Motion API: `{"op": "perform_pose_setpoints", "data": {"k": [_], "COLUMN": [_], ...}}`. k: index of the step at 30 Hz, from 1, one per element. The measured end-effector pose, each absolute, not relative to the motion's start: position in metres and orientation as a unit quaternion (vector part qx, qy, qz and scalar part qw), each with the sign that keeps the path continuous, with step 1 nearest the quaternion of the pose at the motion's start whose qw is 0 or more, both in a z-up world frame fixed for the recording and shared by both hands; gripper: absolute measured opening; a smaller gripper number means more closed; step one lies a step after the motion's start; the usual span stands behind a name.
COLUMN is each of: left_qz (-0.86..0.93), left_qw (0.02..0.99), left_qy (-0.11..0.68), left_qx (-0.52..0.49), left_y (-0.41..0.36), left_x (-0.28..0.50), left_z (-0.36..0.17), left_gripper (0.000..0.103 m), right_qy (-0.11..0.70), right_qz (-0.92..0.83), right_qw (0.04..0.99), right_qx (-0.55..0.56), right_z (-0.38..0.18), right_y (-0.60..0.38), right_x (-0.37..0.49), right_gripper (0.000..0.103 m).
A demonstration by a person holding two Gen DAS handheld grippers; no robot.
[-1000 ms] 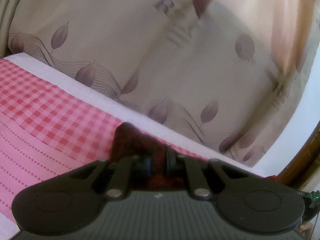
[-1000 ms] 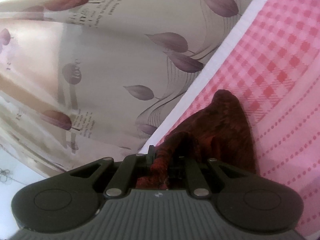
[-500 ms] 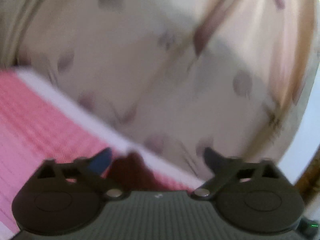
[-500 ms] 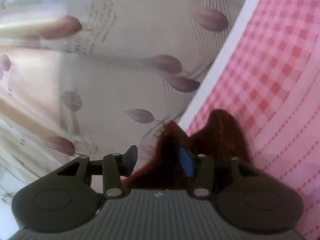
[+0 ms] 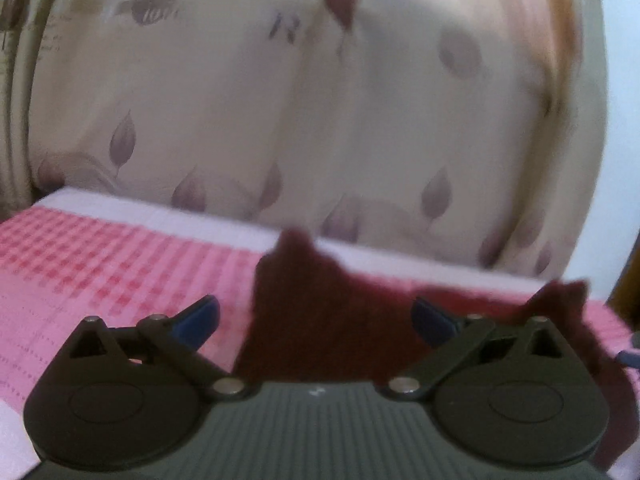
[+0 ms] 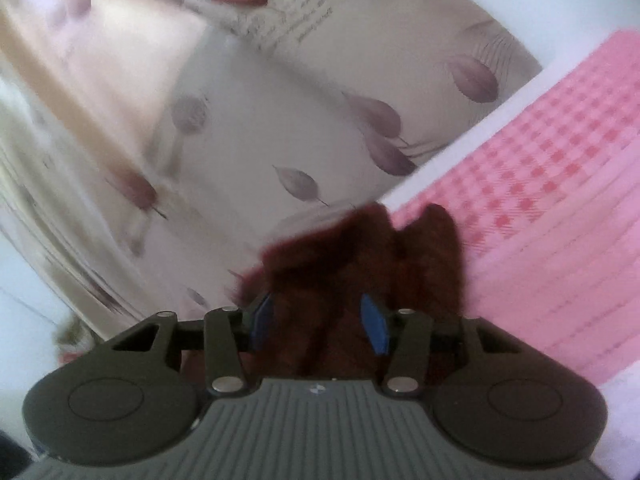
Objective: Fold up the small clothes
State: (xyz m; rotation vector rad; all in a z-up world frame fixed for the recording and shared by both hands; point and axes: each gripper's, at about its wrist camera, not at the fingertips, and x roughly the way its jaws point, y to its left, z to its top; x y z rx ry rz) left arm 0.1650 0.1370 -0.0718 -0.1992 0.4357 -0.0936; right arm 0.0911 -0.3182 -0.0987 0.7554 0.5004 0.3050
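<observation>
Both tongs stood released at this moment. The left tongs (image 5: 314,318) were spread wide, their blue pads clear of the fabric on either side. The right tongs (image 6: 318,322) were parted about halfway; the cloth lay between the blue pads (image 6: 374,328), but the blur did not show it pressed from both sides, so it was judged not gripped. The task's thing, a small dark maroon fuzzy garment (image 5: 320,312), lay on the pink and red checked bed sheet (image 5: 112,264), near the sheet's white border and the beige leaf-printed curtain (image 5: 320,128) behind it. In the left wrist view it stretched from directly ahead of the tongs off to the right; in the right wrist view the garment (image 6: 360,264) appeared bunched into upright ridges. Judged from this, one placement had been completed, but the garment was not yet a flat, squared bundle. At least one further fold and some smoothing probably remained. Other clothes were not visible.
</observation>
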Motion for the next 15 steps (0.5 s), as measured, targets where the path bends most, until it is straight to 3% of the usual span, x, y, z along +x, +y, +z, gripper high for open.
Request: {"op": "perform_pose_setpoints", "data": {"k": [13,14,15], "left_qz": [0.019,0.022,0.026], "left_qw": [0.968,0.968,0.967], "left_qy": [0.214,0.217,0.219], "left_qx": [-0.127,-0.127,-0.125], "left_y": [0.161,0.161,0.160], "left_x": [0.172,0.173,0.174], "left_z": [-0.110,-0.111,-0.111], "left_gripper": [0.103,0.103,0.103], "right_qy": [0.319,0.328,0.335], "right_qz": [0.187,0.188,0.183], "right_qw": [0.875,0.876,0.882], "right_qx": [0.314,0.299,0.276], "right_z": [-0.116,-0.119,-0.120], "right_y": [-0.296,-0.291,-0.286], "right_x": [0.041,0.038,0.035], "right_gripper": [0.052,0.044,0.029]}}
